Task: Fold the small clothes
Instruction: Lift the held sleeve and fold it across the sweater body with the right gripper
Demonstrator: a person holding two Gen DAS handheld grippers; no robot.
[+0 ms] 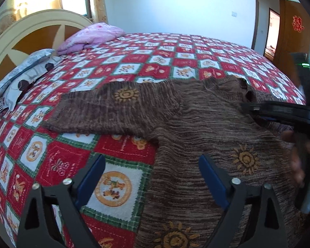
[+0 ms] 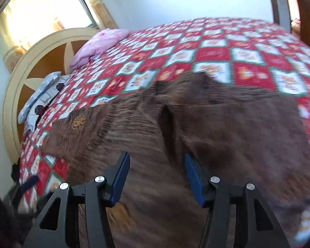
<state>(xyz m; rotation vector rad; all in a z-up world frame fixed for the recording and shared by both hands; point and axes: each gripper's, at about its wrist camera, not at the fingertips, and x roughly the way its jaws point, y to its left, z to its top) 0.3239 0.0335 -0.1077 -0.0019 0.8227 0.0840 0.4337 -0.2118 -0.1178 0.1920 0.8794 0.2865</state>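
Sweater point(image 1: 206, 128), one brown knit, lies spread on the bedspread point(image 1: 117, 66) beneath two wide-fingered, empty grippers, left gripper point(image 1: 153, 165) and right gripper point(image 2: 157, 163).

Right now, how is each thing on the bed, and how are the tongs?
Sweater: spread flat on the bedspread, not folded yet, one sleeve stretched out sideways.
Left tongs: open, holding nothing, over the sweater's edge.
Right tongs: open, above the sweater; whether they touch it is too blurred to tell.
Bedspread: laid smooth over the bed.
Pink blanket: bundled up by the headboard.
Pillow: lying by the headboard.
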